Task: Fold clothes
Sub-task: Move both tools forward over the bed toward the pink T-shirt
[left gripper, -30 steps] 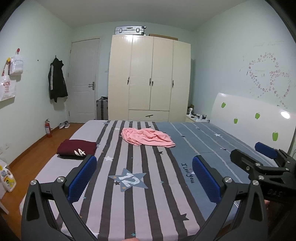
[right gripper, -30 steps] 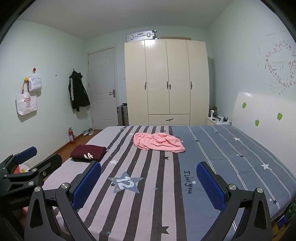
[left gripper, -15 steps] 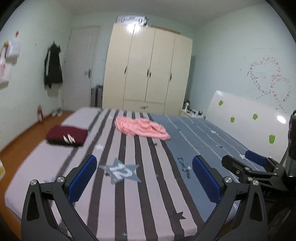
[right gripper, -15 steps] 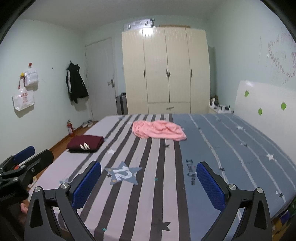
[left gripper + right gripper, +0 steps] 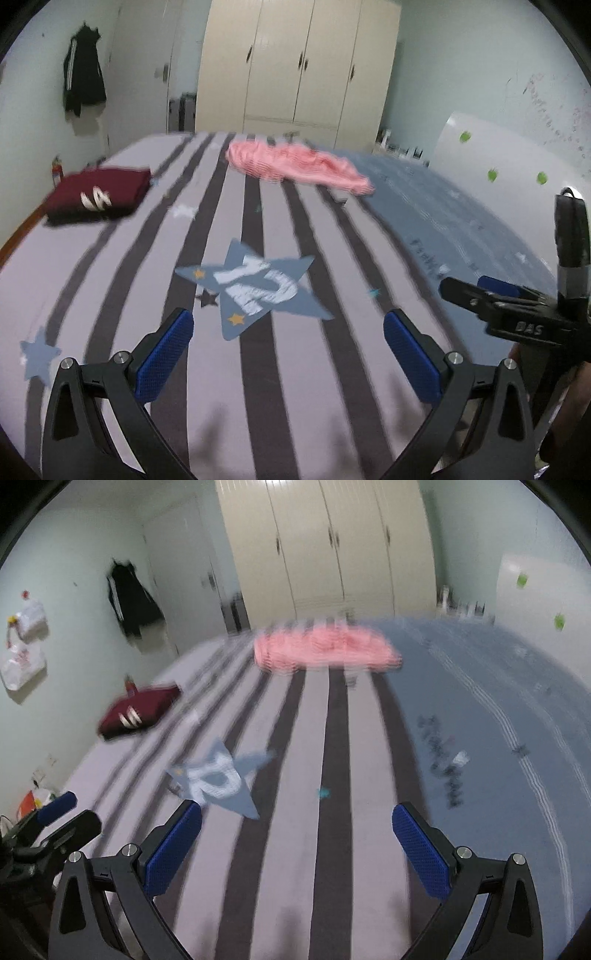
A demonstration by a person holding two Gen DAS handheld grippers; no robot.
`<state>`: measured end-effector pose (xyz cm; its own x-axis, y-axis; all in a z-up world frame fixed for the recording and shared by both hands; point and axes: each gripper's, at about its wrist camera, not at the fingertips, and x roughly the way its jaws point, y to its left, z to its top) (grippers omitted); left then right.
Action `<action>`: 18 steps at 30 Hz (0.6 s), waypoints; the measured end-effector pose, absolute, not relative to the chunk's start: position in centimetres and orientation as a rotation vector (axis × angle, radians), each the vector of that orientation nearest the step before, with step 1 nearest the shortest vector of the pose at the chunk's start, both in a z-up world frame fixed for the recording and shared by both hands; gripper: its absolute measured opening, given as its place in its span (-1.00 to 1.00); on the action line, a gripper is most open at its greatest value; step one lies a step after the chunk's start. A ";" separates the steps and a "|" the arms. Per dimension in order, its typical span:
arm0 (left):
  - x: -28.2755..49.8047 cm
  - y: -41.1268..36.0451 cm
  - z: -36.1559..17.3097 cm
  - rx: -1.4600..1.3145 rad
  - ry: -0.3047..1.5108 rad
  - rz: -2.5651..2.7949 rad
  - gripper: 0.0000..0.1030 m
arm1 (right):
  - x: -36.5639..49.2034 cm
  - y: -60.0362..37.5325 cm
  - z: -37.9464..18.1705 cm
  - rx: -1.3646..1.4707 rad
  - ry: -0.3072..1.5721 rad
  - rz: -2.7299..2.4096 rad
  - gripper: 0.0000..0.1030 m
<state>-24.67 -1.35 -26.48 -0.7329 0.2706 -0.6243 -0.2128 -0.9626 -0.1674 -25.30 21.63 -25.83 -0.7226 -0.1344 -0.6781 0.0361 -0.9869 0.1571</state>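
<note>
Left wrist view: the left tool (image 5: 288, 345) is held apart and empty above the bed (image 5: 110, 295); the pink garment (image 5: 295, 168) lies crumpled far across, a folded maroon garment (image 5: 98, 194) well apart. Right wrist view: the right tool (image 5: 297, 843) is likewise spread and empty, and the pink garment (image 5: 325, 648) should be gripped at its near edge and spread flat.

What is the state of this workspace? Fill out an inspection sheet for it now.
Surface: bed with a striped sheet and a star print marked 12, blurred by motion.
Job's things: pink garment lies crumpled toward the far end; maroon garment lies folded near the left edge.
Clutter: nothing seen on the bed besides the two garments.
Grippers: left gripper open, holding nothing, above the near end; right gripper open, holding nothing.
Cables: nothing seen.
Surroundings: cream wardrobe beyond the bed, dark jacket hanging on the left wall, white headboard with green stickers at right.
</note>
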 end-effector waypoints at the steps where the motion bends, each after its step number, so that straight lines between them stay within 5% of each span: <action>1: -25.4 -1.4 -27.2 -1.039 -0.130 2.707 0.98 | -26.5 21.4 -27.0 1.171 -0.180 -2.813 0.98; 12: -33.0 0.1 -26.0 -1.517 -0.279 2.679 0.98 | -32.7 25.3 -27.3 1.590 -0.439 -2.584 0.98; 18: -39.1 1.1 -24.7 -1.587 -0.214 2.615 0.98 | -37.9 27.1 -24.4 1.605 -0.379 -2.600 0.98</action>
